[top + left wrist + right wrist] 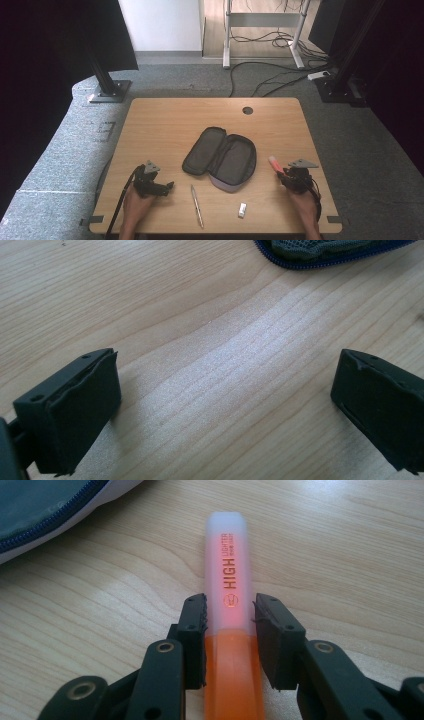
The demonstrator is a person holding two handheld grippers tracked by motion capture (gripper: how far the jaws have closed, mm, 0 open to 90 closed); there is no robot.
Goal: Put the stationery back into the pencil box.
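An orange highlighter point(227, 555) with a frosted cap lies on the wooden table point(165, 125) at the right, pointing away from me. My right gripper point(229, 615) has both pads against its sides, just below the cap; in the high view the right gripper point(281, 172) shows with the highlighter point(274, 162) sticking out toward the upper left. My left gripper point(170, 186) rests at the near left and points right. The left gripper point(225, 405) stands open over bare wood, nothing between its jaws.
An open dark pencil case point(220, 157) lies in the middle of the table, its zip edge near both grippers point(320, 250) point(40, 510). A silver pen point(197, 206) and a small white eraser point(242, 210) lie near the front edge. A cable hole point(248, 110) sits at the back.
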